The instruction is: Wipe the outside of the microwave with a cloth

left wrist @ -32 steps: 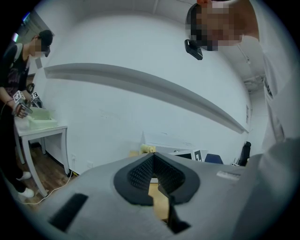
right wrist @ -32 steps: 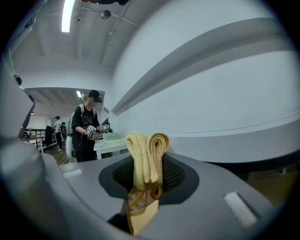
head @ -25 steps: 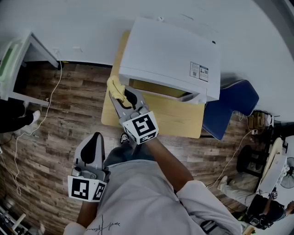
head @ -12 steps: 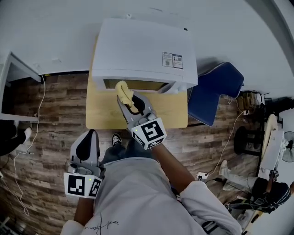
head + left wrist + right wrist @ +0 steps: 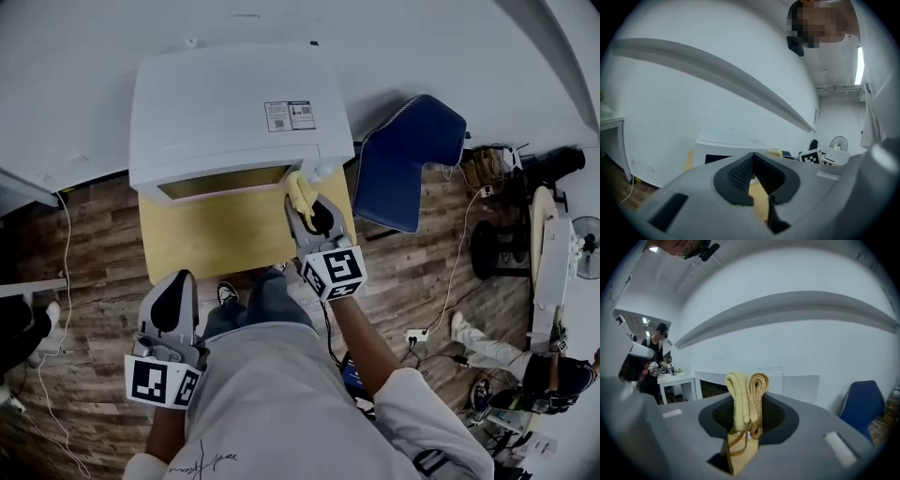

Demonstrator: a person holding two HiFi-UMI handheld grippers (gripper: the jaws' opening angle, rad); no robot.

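Pinching a folded yellow cloth [image 5: 300, 192] between its 2 jaws, the right gripper [image 5: 305, 208] is holding it against the front right corner of the white microwave [image 5: 234, 108]. The right gripper view is showing the cloth [image 5: 745, 399] standing up in 2 soft rolls, squeezed tight by the right gripper [image 5: 747, 425], with the microwave [image 5: 787, 387] just behind it.

The microwave is sitting along the far edge of the wooden tabletop [image 5: 216, 244], taking up most of the far half. Its top is showing a small sticker [image 5: 289, 115]. The cloth is hanging over the tabletop's right edge, near the far right corner.

The left gripper [image 5: 175, 286] is waiting low down, just off the tabletop's near left corner, over the wood floor [image 5: 84, 253]. In the left gripper view, the left gripper [image 5: 752, 161] is pressing its jaw tips together with nothing between them (only a thin strip of tabletop is peeking through the gap below the tips). That view is also looking across at the microwave [image 5: 726, 145].

A blue chair [image 5: 403, 159] is standing on the floor just beside the tabletop's right edge, and the right gripper view is showing it [image 5: 862, 401] off to the right.
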